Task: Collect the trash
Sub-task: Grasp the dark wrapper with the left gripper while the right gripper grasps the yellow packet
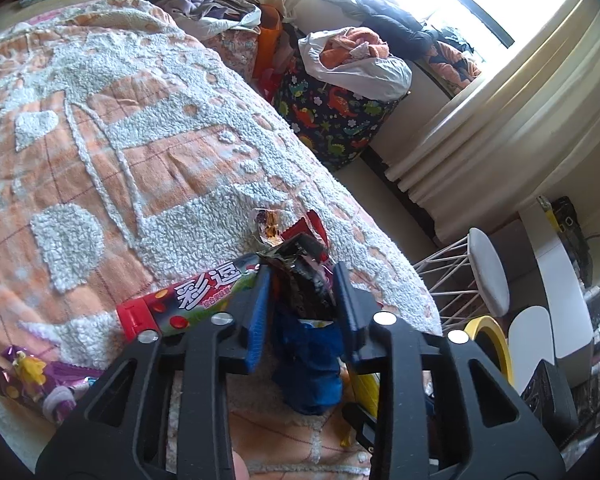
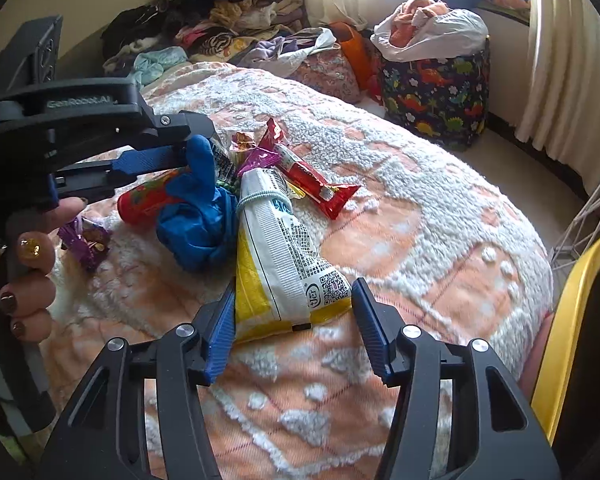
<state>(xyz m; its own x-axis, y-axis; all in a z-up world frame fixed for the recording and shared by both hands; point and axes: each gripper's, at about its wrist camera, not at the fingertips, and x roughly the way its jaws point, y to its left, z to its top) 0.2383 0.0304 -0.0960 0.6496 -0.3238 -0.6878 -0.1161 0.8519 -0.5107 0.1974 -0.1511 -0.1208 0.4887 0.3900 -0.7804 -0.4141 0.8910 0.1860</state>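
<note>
Trash lies in a pile on an orange and white blanket (image 1: 140, 128). My left gripper (image 1: 303, 270) is shut on a dark crumpled wrapper (image 1: 304, 280); a crumpled blue piece (image 1: 308, 364) sits between the fingers too. Beside it lie a red-capped candy tube (image 1: 188, 300) and a purple wrapper (image 1: 40, 376). In the right wrist view, my right gripper (image 2: 296, 288) stands open around the near end of a yellow and white packet (image 2: 284, 256). Its left pad touches the packet's edge, and the right pad is just off it. A long red wrapper (image 2: 312, 184) lies beyond.
A yellow bin rim (image 2: 568, 320) stands by the bed's right edge, near a white wire-legged stool (image 1: 488, 276). A dinosaur-print bag (image 2: 436, 96) with a white plastic bag on top sits on the floor by the curtains. Clothes are heaped at the bed's far end. A hand (image 2: 28, 280) holds the left gripper.
</note>
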